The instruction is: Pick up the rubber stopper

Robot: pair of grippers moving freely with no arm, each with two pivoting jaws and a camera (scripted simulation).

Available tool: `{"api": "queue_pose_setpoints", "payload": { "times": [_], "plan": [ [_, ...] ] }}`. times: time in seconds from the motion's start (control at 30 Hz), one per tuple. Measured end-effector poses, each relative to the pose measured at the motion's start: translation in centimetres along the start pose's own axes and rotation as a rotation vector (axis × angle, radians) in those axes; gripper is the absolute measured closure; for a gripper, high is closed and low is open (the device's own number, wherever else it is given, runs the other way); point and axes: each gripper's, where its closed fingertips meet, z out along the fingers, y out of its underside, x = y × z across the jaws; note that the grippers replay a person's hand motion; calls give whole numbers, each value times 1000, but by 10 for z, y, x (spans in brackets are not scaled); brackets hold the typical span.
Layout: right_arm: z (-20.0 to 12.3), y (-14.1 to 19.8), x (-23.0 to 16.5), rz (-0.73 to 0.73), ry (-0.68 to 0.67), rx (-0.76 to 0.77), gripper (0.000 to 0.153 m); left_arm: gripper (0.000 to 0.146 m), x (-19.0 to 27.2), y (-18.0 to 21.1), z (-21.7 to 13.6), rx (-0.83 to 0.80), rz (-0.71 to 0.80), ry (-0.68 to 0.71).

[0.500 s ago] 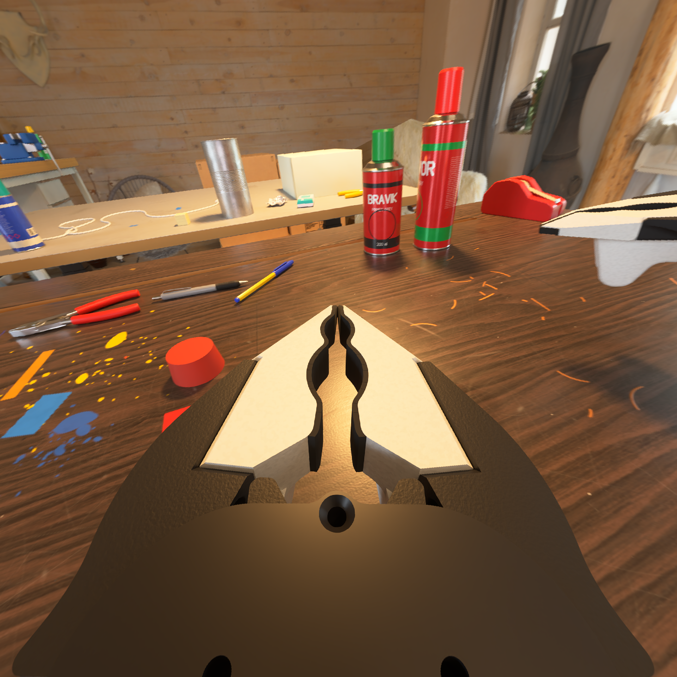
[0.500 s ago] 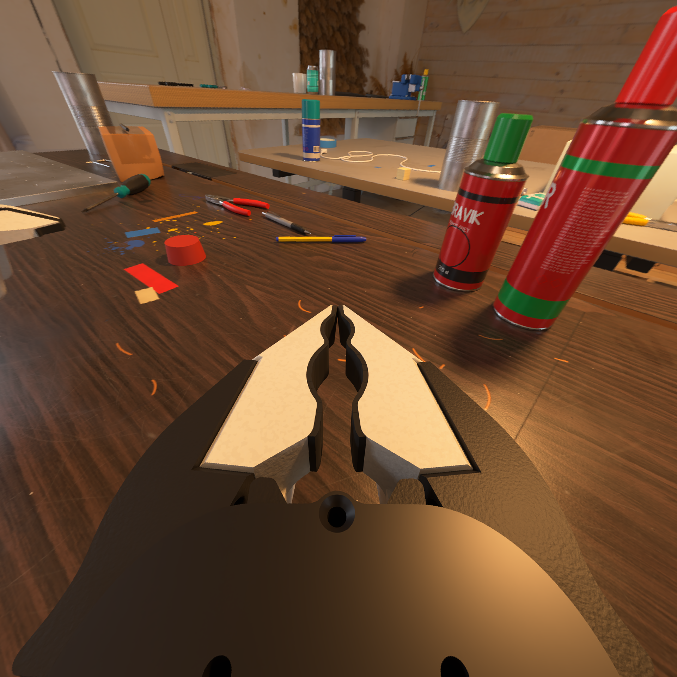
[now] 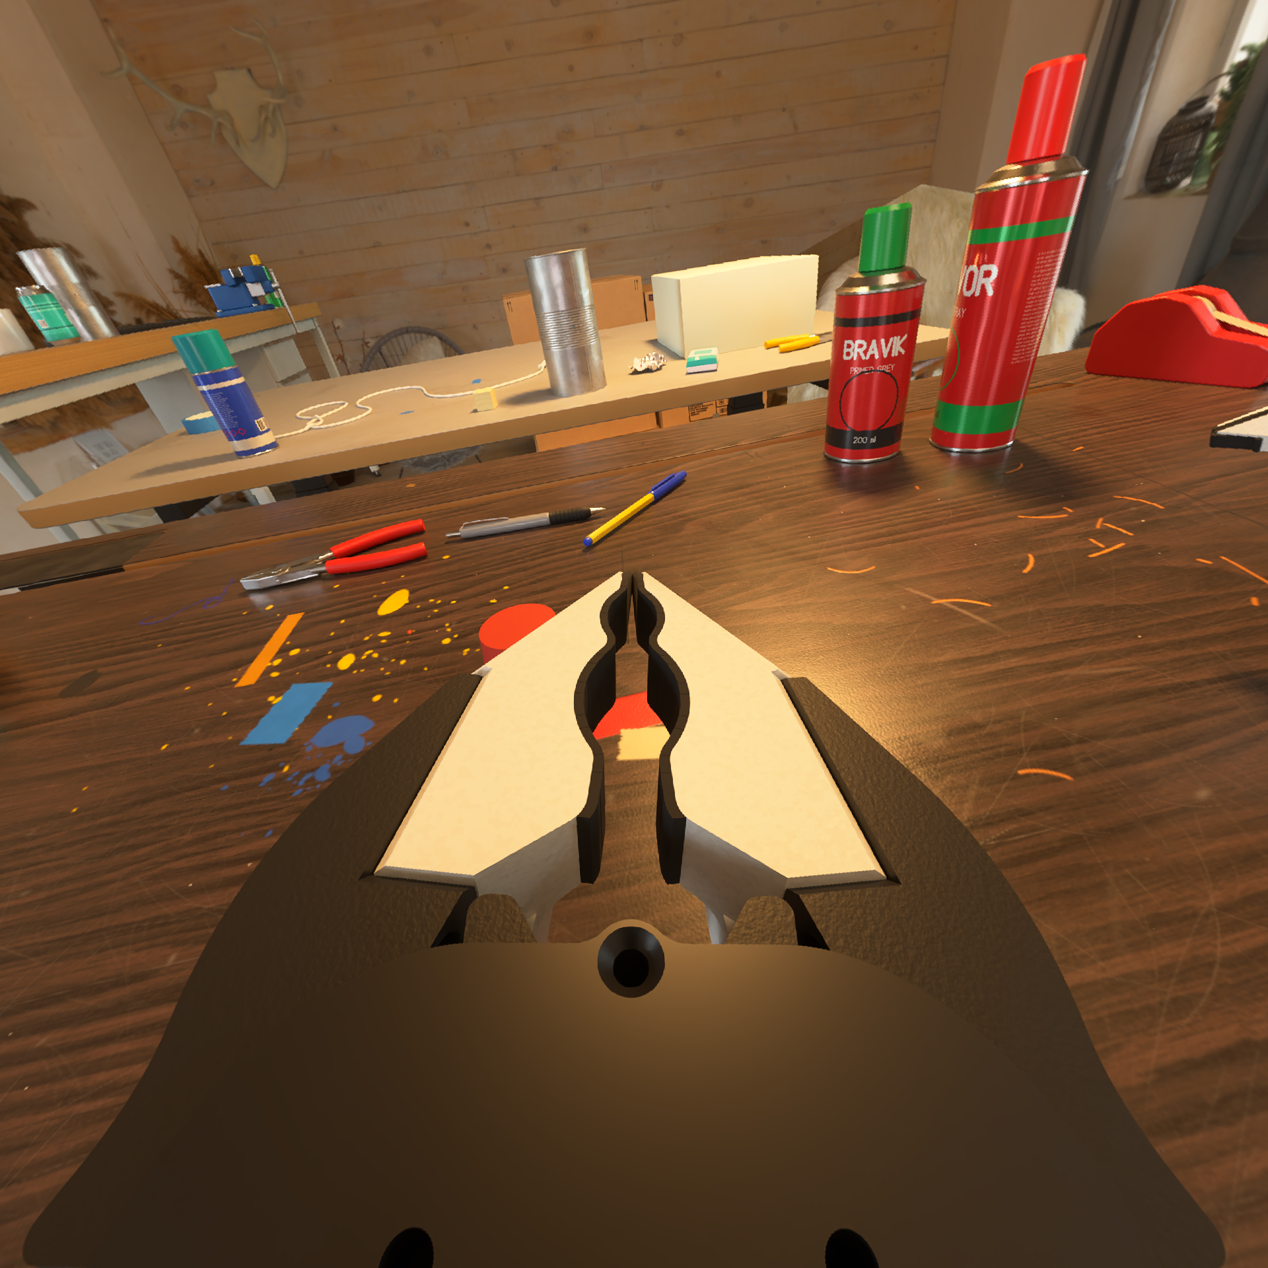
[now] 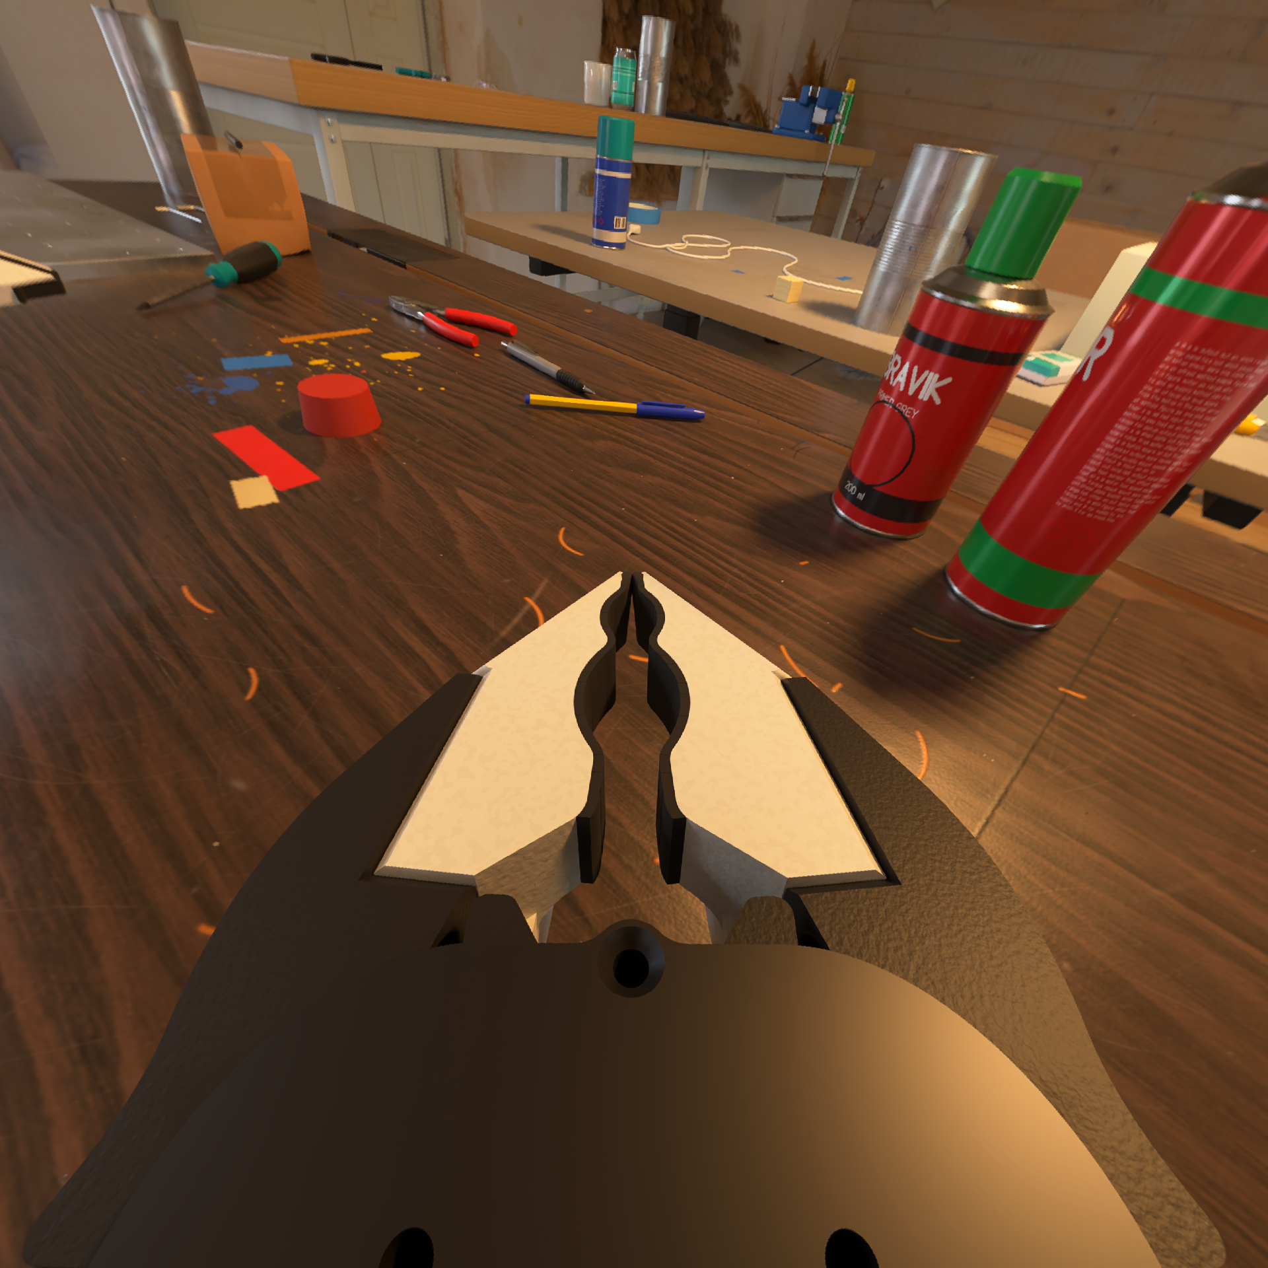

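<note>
The rubber stopper (image 3: 511,626) is a short red tapered plug standing on the dark wooden table. In the left wrist view it sits just beyond and left of my left gripper (image 3: 631,580), half hidden behind the left finger. The left gripper is shut and empty, above the table. In the right wrist view the stopper (image 4: 337,405) stands in full view, far ahead and to the left of my right gripper (image 4: 631,580), which is shut and empty. The left gripper's tip (image 4: 27,278) shows at the left edge there.
Red pliers (image 3: 343,556), a grey pen (image 3: 525,523) and a yellow-blue pen (image 3: 635,508) lie beyond the stopper. Two red spray cans (image 3: 871,357) (image 3: 1008,274) stand at the right. A red tape patch (image 4: 264,456) lies near the stopper. A screwdriver (image 4: 219,273) lies far left.
The left gripper has swung left toward the stopper, which now lies just past its left finger. The right gripper has moved slightly forward. Both stay shut.
</note>
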Motion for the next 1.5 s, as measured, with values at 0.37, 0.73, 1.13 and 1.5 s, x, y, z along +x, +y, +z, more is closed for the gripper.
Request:
{"api": "queue_pose_setpoints", "payload": {
  "times": [0.37,0.73,1.13,1.5],
  "plan": [
    [0,3,-5,-56,9,-1,153,146,-12,5,-1,-24,-19,-14],
    [-3,0,-8,-15,-3,19,153,141,-20,15,3,-71,-53,-15],
    [-4,-2,-16,-25,-39,29,153,75,-47,74,83,-385,-58,324],
    [-4,-3,-26,-65,-77,29,153,62,-45,95,135,-549,-50,481]
  ]
}}
